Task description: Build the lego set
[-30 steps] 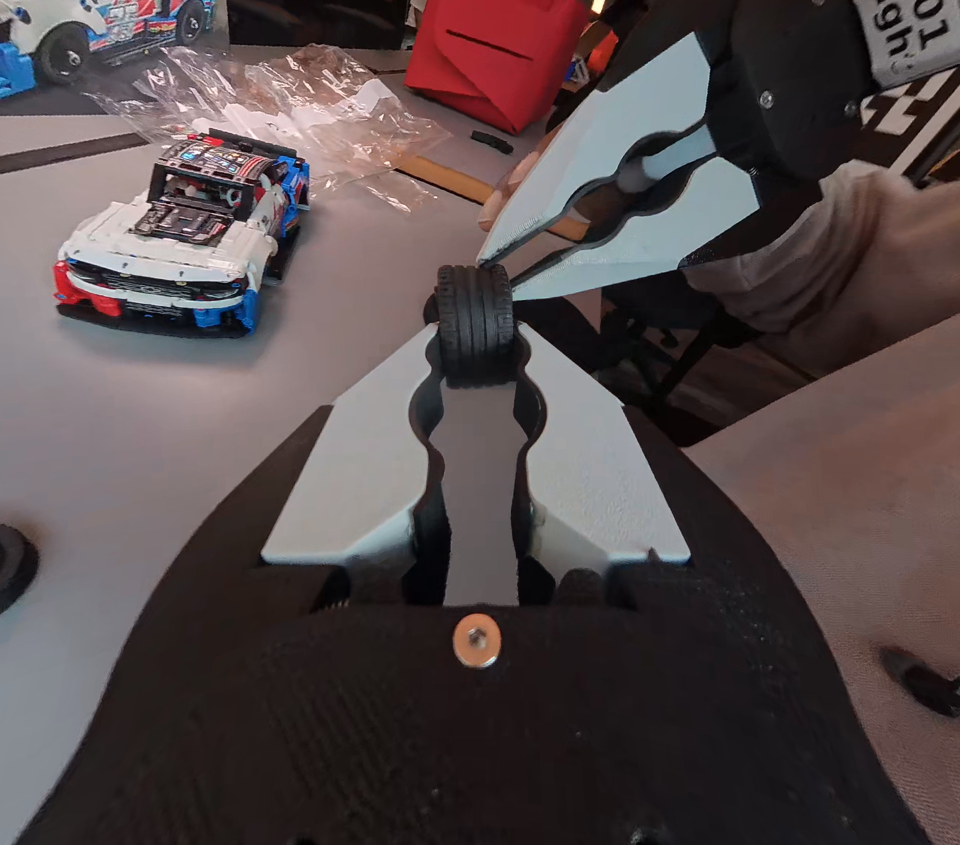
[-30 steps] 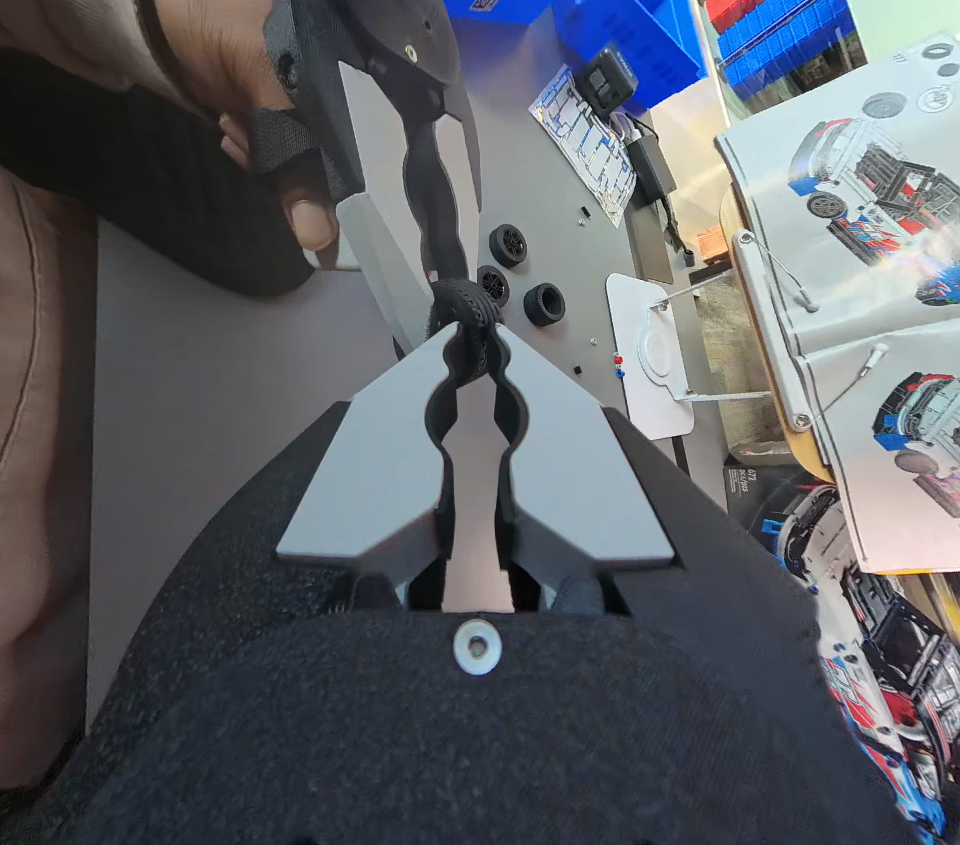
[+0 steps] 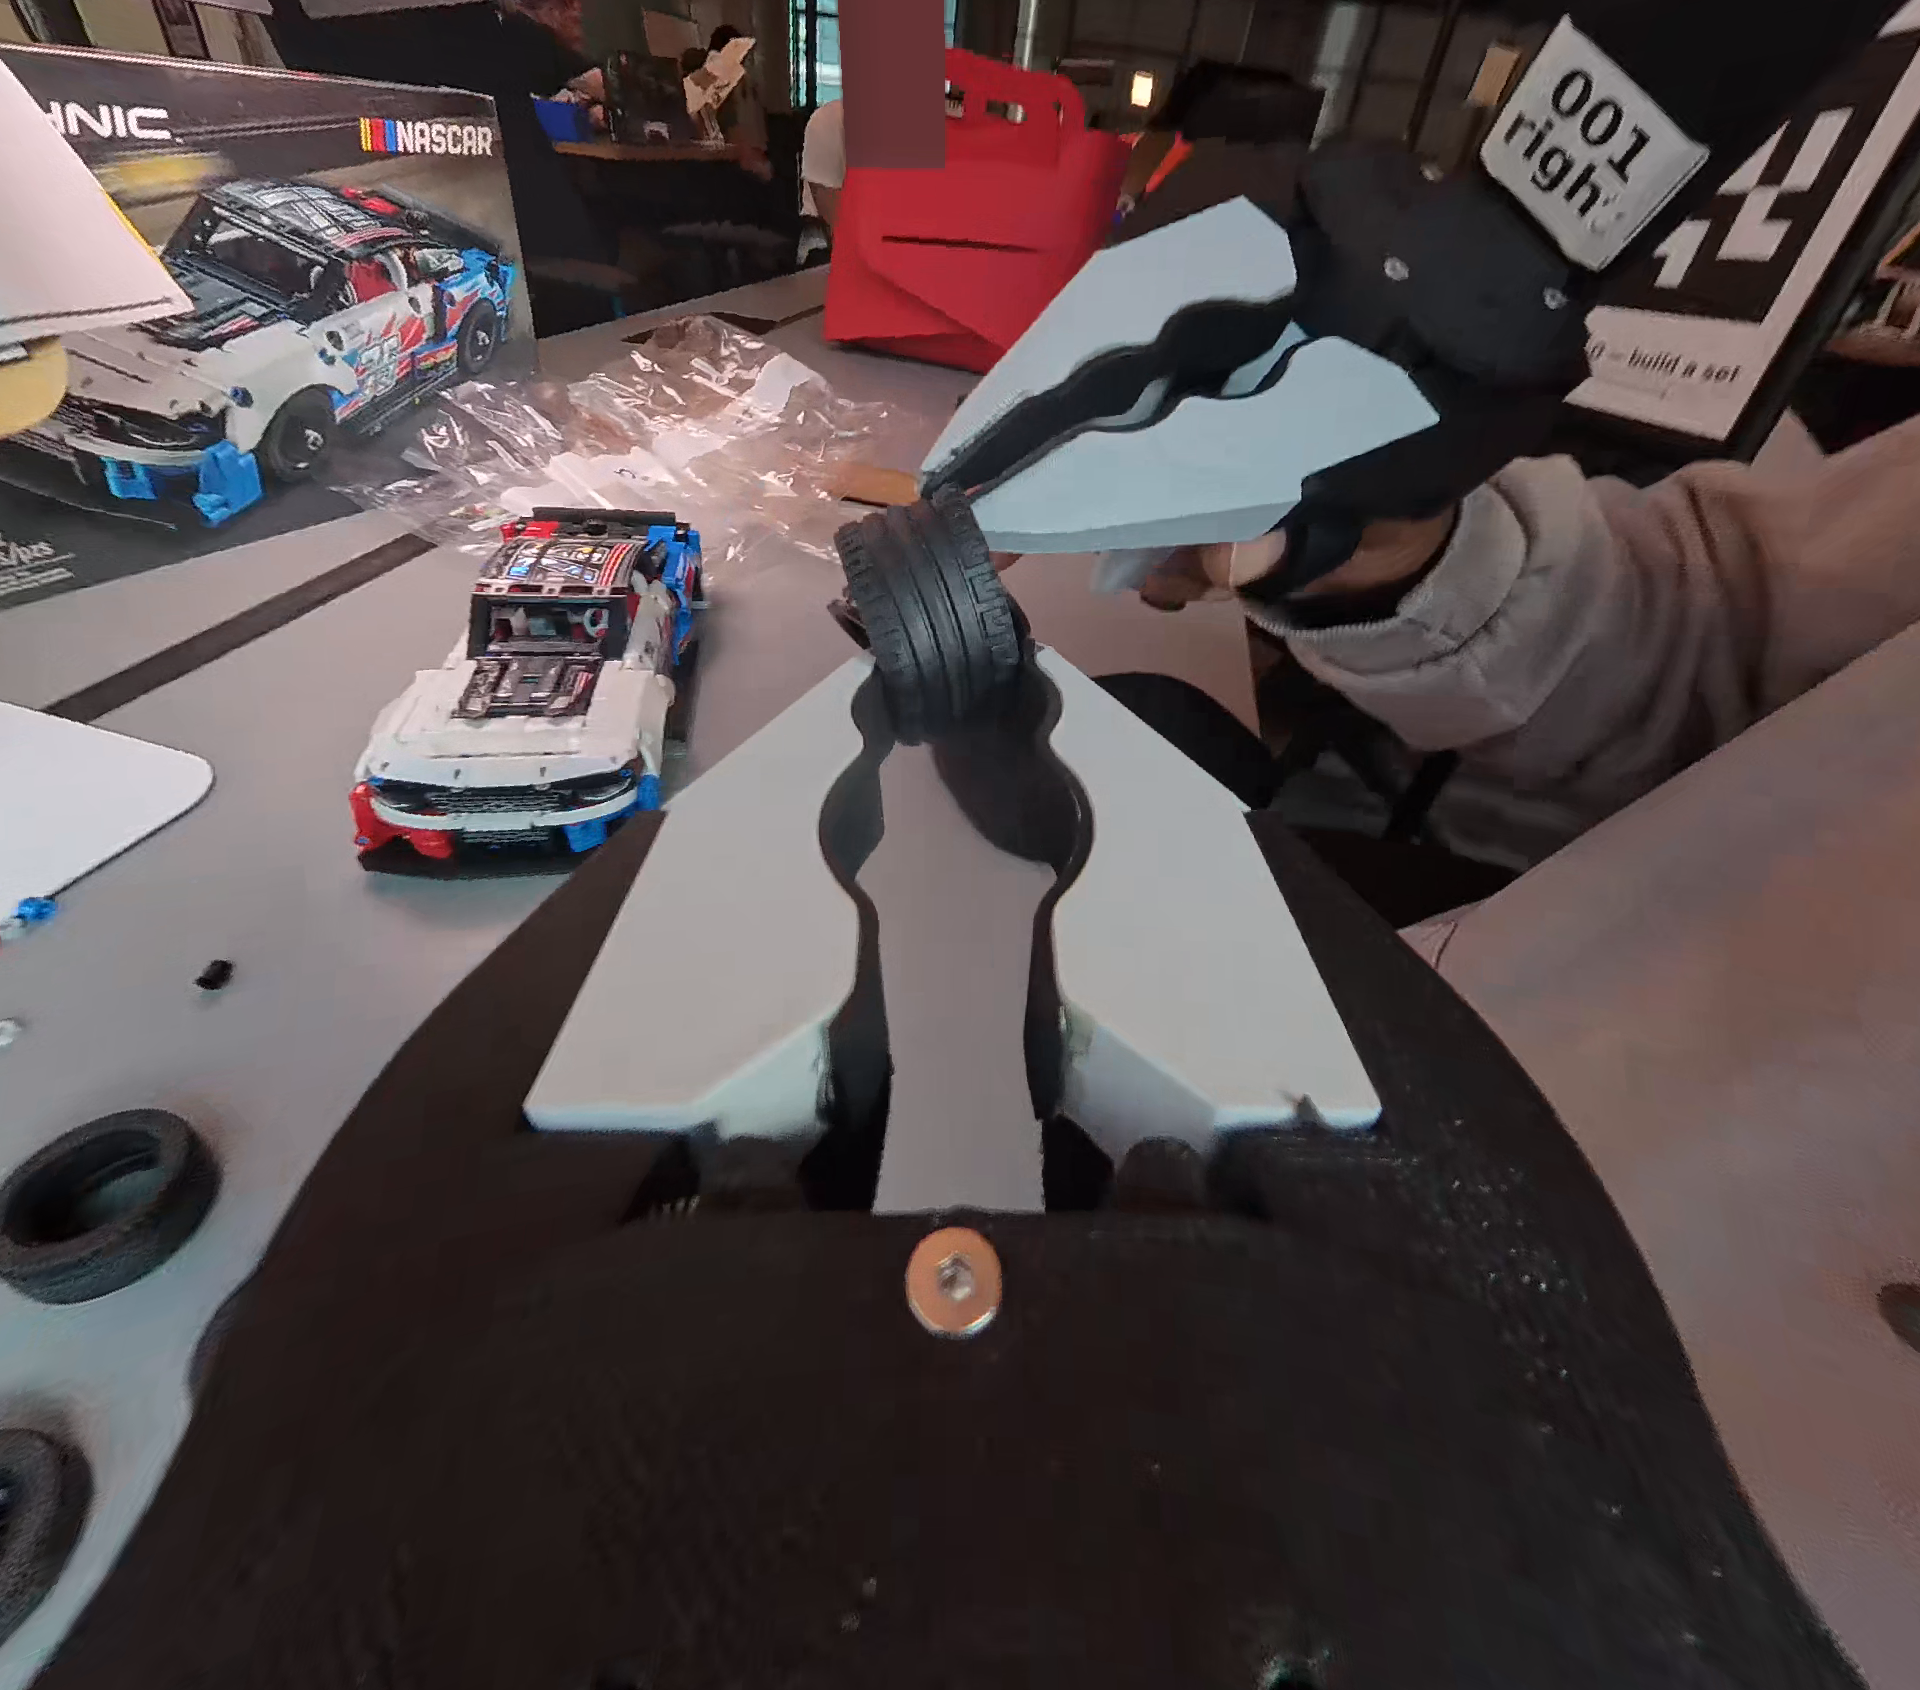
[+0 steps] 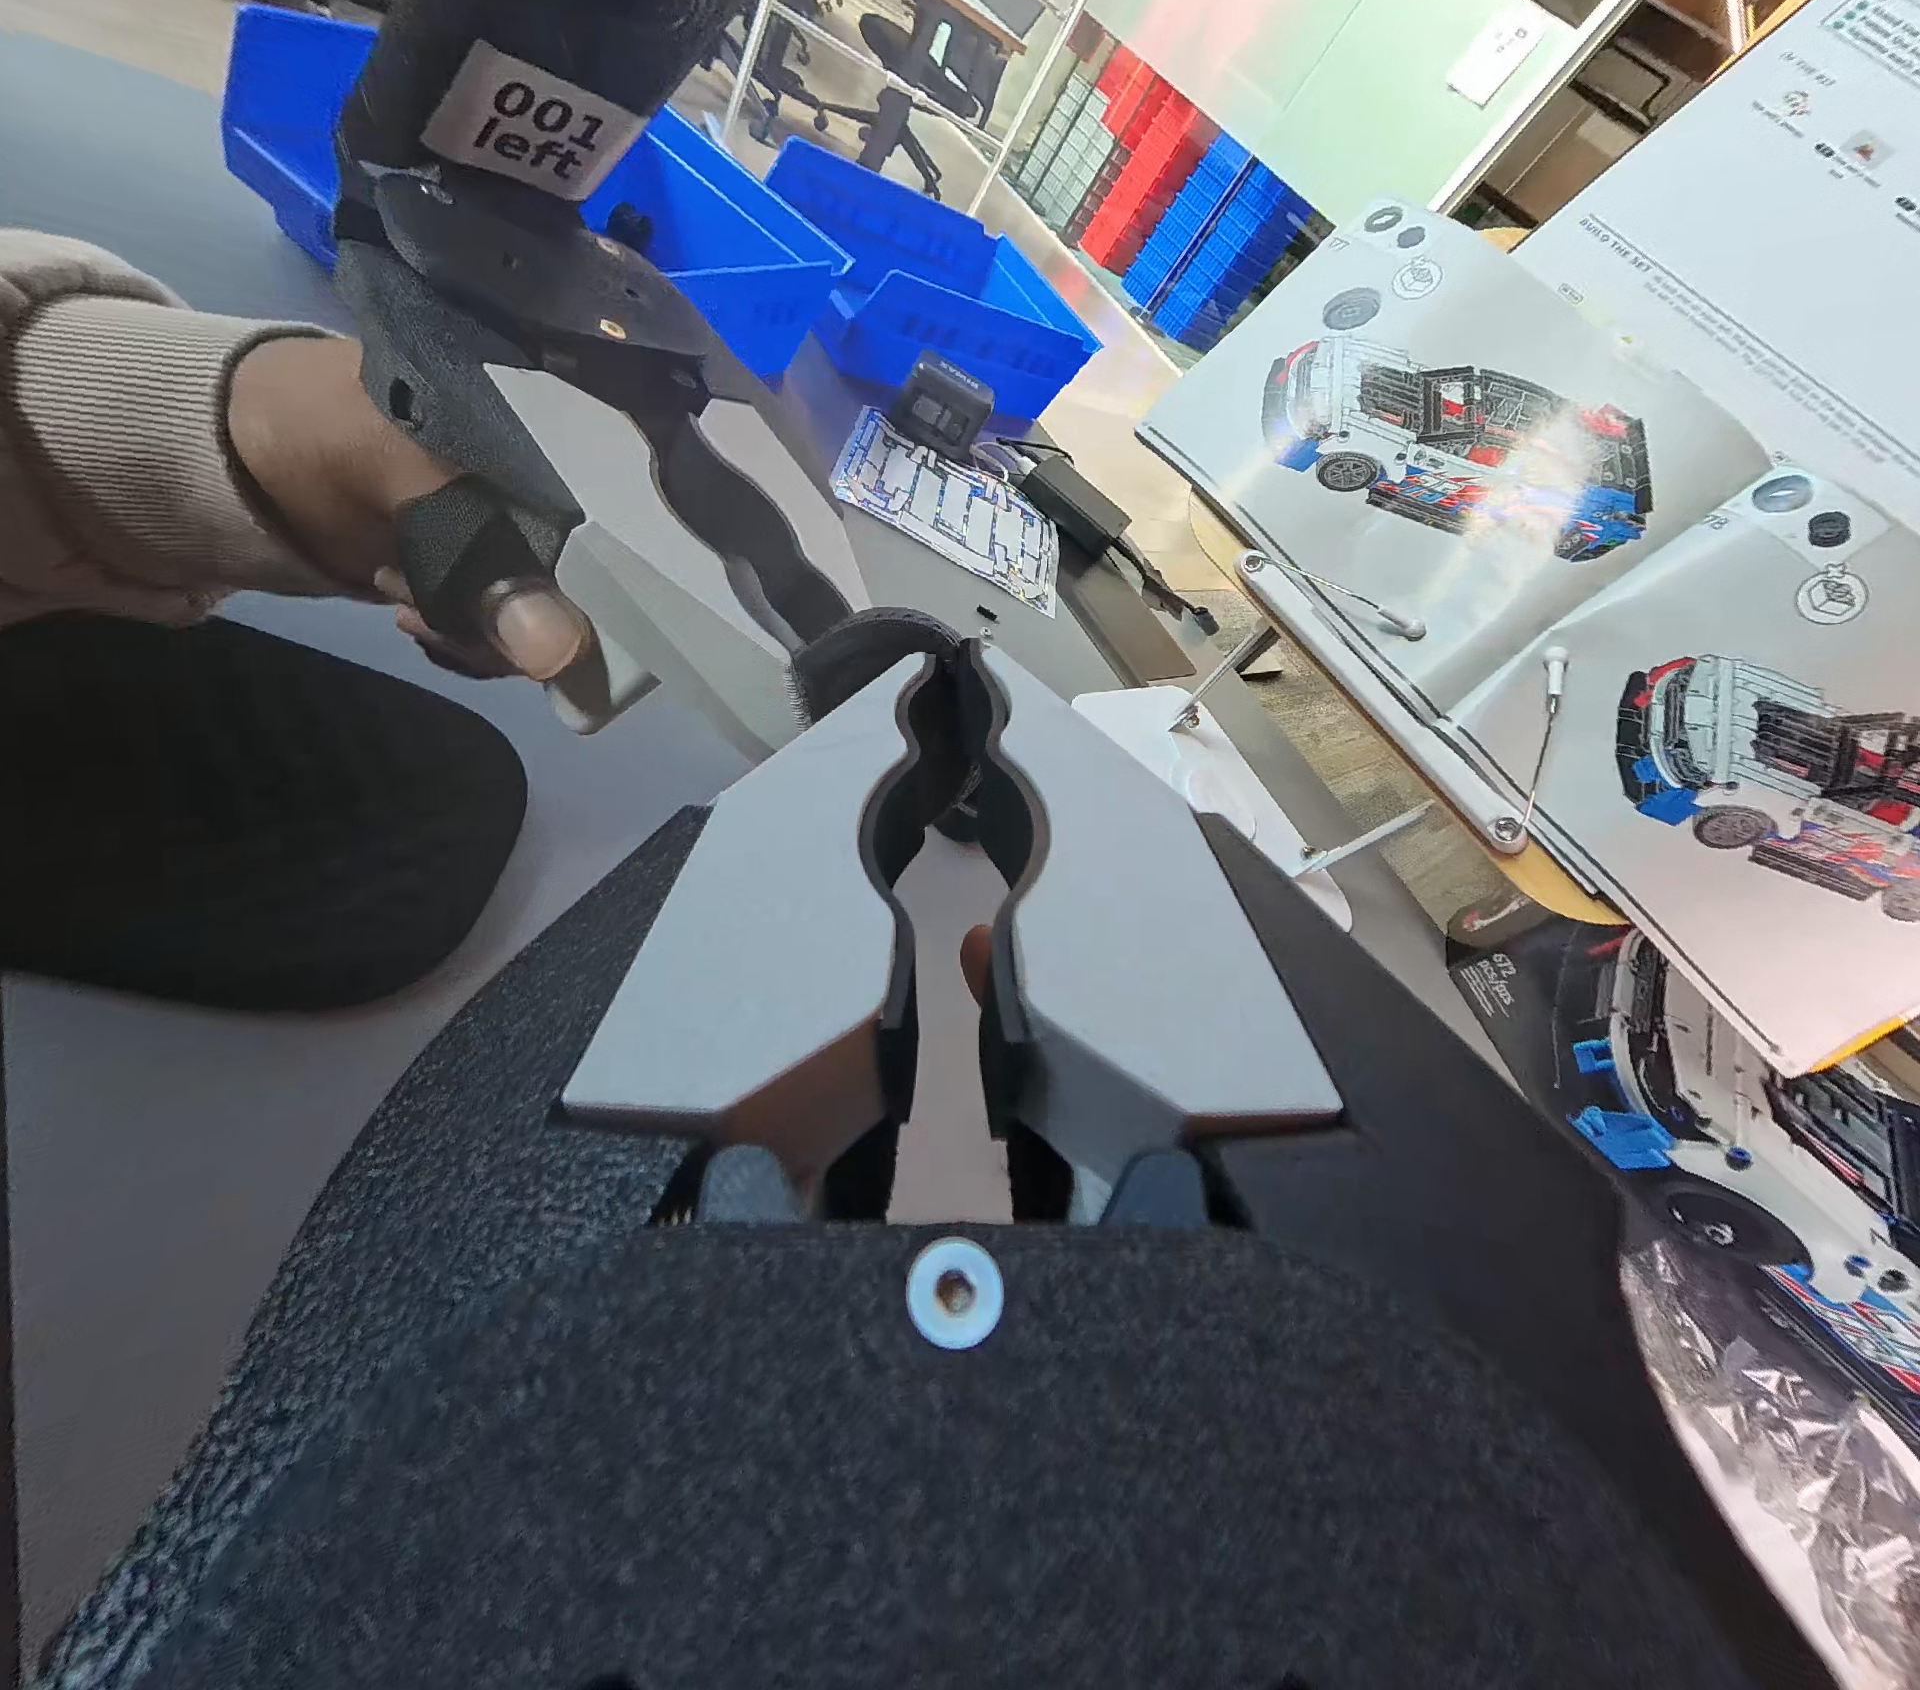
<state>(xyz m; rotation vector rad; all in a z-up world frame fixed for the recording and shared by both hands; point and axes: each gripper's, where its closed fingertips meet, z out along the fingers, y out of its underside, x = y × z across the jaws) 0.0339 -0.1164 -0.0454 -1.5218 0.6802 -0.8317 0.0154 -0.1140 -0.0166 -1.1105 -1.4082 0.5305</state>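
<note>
1. Left wrist view shows the left gripper (image 3: 951, 684) clenched on a black rubber tyre (image 3: 935, 606), which stands tilted between its fingertips, held up off the grey table (image 3: 260, 902); the right gripper (image 3: 951, 489) comes in from the upper right with its tips pressed on the tyre's upper edge, its jaws nearly together.
2. Right wrist view shows that same right gripper (image 4: 961, 653) pinched near its tips on something dark at the tyre (image 4: 868, 653); whether it grips the tyre's rim, a hub inside it, or only touches it, I cannot tell.
3. The lego car (image 3: 540, 684) sits on the table to the left, well apart from both grippers, wheel arches seemingly unfilled; a loose tyre (image 3: 99, 1204) lies at the near left edge; the instruction booklet (image 4: 1538, 477) stands open on its holder to the right.
4. My judgement of the step: seating a rim in the tyre, or handing the tyre over, before it goes on the car.
5. Risks from here: the tyre is soft and tilted, so a hard squeeze by either gripper could make it squirt out sideways; with both held above the table near its edge, a dropped tyre might roll off; if the two pull in different directions, the rubber may fold rather than seat.
</note>
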